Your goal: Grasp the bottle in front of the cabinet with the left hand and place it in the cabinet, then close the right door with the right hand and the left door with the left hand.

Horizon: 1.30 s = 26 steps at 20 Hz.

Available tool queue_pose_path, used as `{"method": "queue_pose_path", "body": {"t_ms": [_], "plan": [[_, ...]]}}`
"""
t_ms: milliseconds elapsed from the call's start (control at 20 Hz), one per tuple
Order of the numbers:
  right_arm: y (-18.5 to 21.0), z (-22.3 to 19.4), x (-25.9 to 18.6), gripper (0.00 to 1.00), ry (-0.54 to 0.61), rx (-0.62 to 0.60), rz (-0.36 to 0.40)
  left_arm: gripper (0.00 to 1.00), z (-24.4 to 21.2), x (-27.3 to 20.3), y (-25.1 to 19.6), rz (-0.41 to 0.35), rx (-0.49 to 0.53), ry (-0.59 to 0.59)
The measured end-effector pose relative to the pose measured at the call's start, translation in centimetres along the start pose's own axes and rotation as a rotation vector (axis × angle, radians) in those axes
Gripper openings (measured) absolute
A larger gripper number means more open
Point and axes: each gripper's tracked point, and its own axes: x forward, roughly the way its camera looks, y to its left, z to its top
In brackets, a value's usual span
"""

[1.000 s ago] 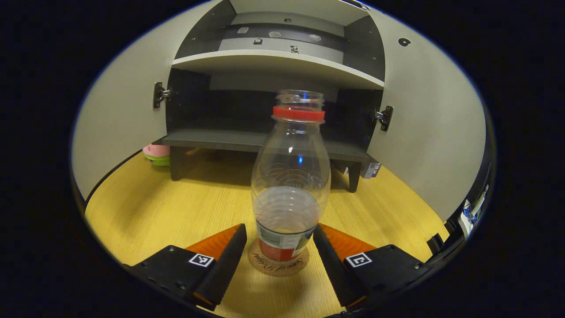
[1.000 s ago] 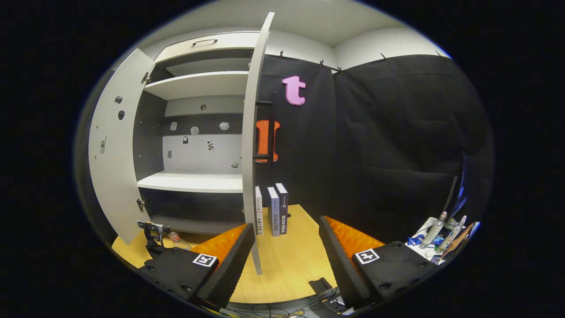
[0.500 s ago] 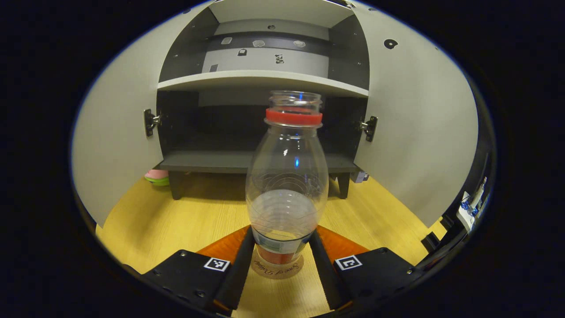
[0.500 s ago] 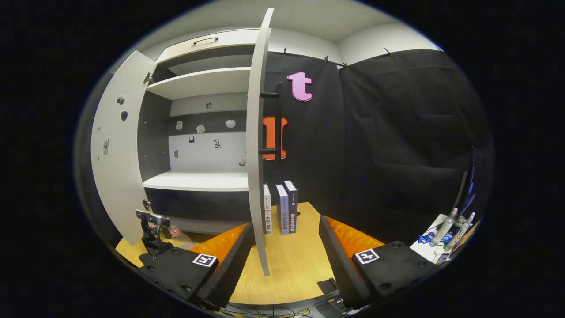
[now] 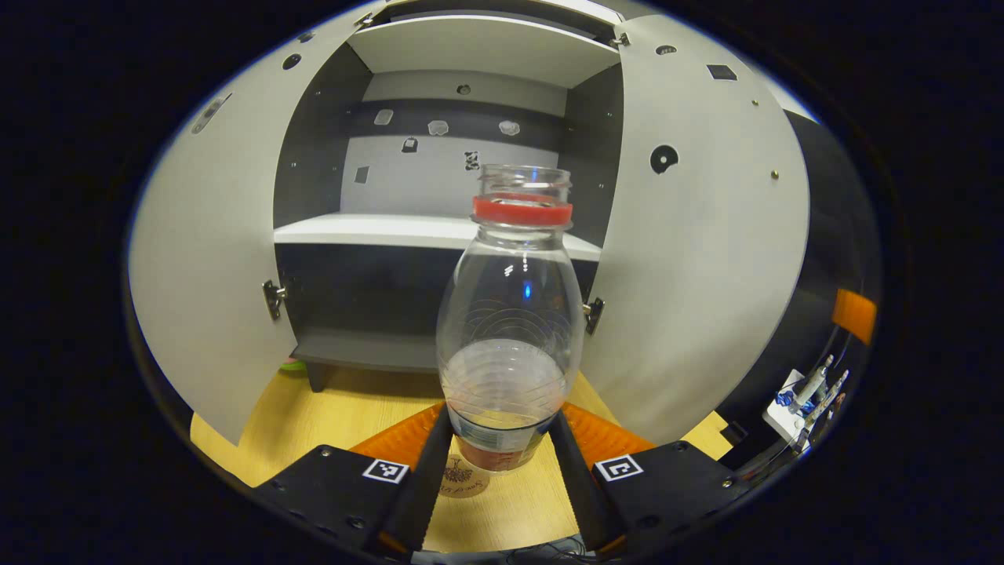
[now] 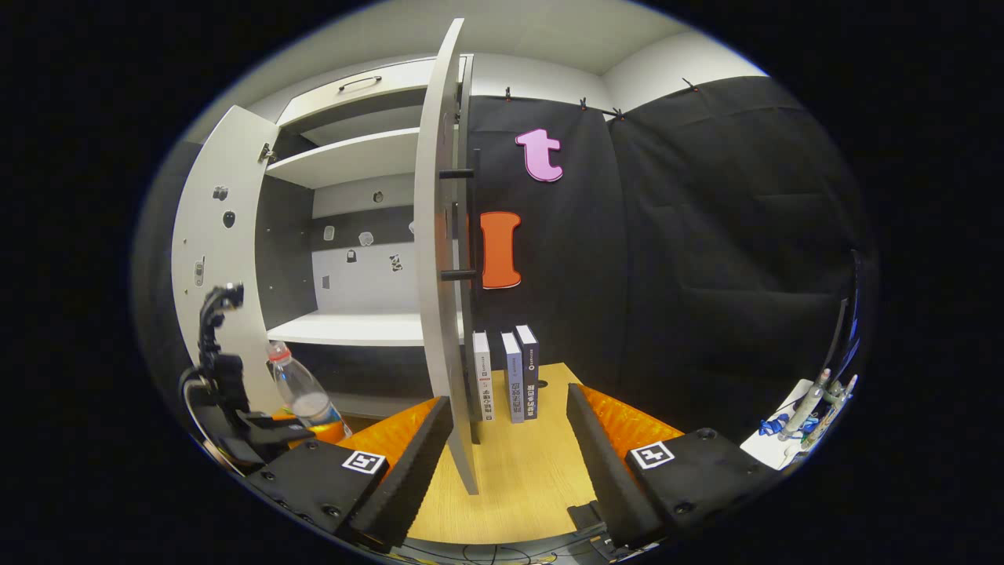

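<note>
Your left gripper [image 5: 498, 447] fingers clamped the bottle [image 5: 510, 314] low; right gripper [image 6: 510, 439] stood open, empty; keep bottle upright over the cabinet [image 5: 439, 227] sill.

No writing is legible: the coaster's [image 5: 463, 476] script beneath the bottle [image 5: 510, 329] is too blurred.

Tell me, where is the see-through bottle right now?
In the left gripper view the bottle stands upright at centre, pinched near its base by the left hand-held gripper, lifted above the round coaster on the wooden table, before the open cabinet.
</note>
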Motion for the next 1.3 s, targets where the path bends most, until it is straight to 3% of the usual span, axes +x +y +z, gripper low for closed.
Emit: {"method": "queue_pose_path", "body": {"t_ms": [300, 650, 1000, 1300], "plan": [[-2.7, 2.2, -0.1, 0.97, -0.055, 0.02, 0.014, 0.72, 10.9, 0.6, -1.5, -0.044, -0.033, -0.085], [-6.2, 4.1, -0.2, 0.97, -0.106, 0.041, -0.01, 0.72, 20.6, 5.1, -1.9, -0.042, 0.06, -0.134], [-8.8, 4.8, -0.2, 0.97, -0.123, 0.047, -0.042, 0.72, 24.0, 13.4, -0.6, -0.015, 0.062, -0.07], [-10.0, 4.5, -0.2, 0.97, -0.116, 0.048, -0.071, 0.72, 22.5, 18.3, 0.0, -0.009, 0.063, 0.026]]}}
